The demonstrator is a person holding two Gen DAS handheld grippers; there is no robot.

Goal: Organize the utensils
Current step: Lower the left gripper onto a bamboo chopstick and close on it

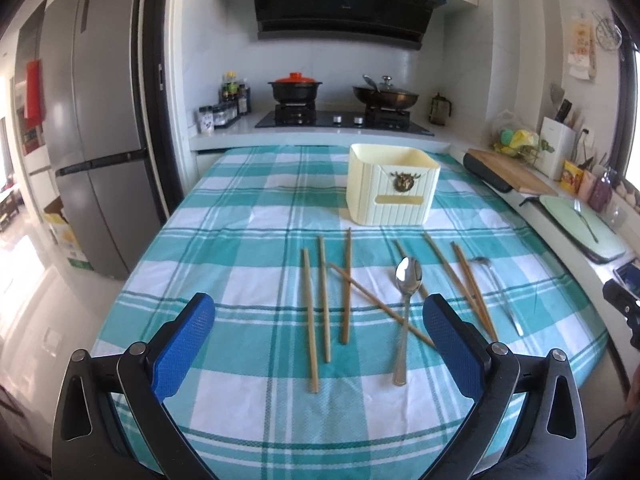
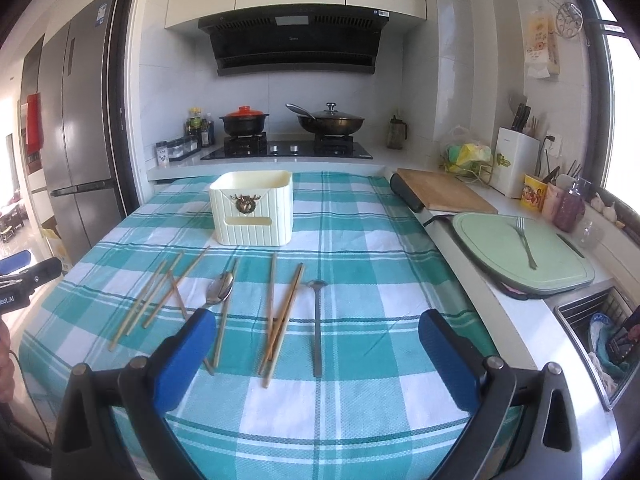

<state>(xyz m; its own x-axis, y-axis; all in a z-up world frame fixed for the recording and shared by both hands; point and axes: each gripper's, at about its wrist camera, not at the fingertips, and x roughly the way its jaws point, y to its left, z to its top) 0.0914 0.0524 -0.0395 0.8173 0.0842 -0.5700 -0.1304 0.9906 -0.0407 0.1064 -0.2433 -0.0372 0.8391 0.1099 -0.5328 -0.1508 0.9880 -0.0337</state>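
Observation:
Several wooden chopsticks [image 1: 324,300] lie scattered on the teal checked tablecloth [image 1: 248,216], with a large metal spoon [image 1: 405,312] among them and a smaller spoon [image 1: 500,292] further right. A cream ribbed utensil box [image 1: 390,184] stands behind them. My left gripper [image 1: 320,320] hovers open above the cloth's near side, nothing between its blue pads. In the right wrist view the chopsticks [image 2: 280,320], the large spoon [image 2: 218,292], the small spoon [image 2: 317,320] and the box [image 2: 252,208] show too. My right gripper [image 2: 318,332] is open and holds nothing.
A stove with a red-lidded pot [image 2: 244,120] and a wok [image 2: 330,122] stands behind the table. To the right are a wooden cutting board [image 2: 440,192], a green board with a fork [image 2: 526,244] on it, and a sink rack [image 2: 600,340]. A fridge [image 1: 92,120] stands left.

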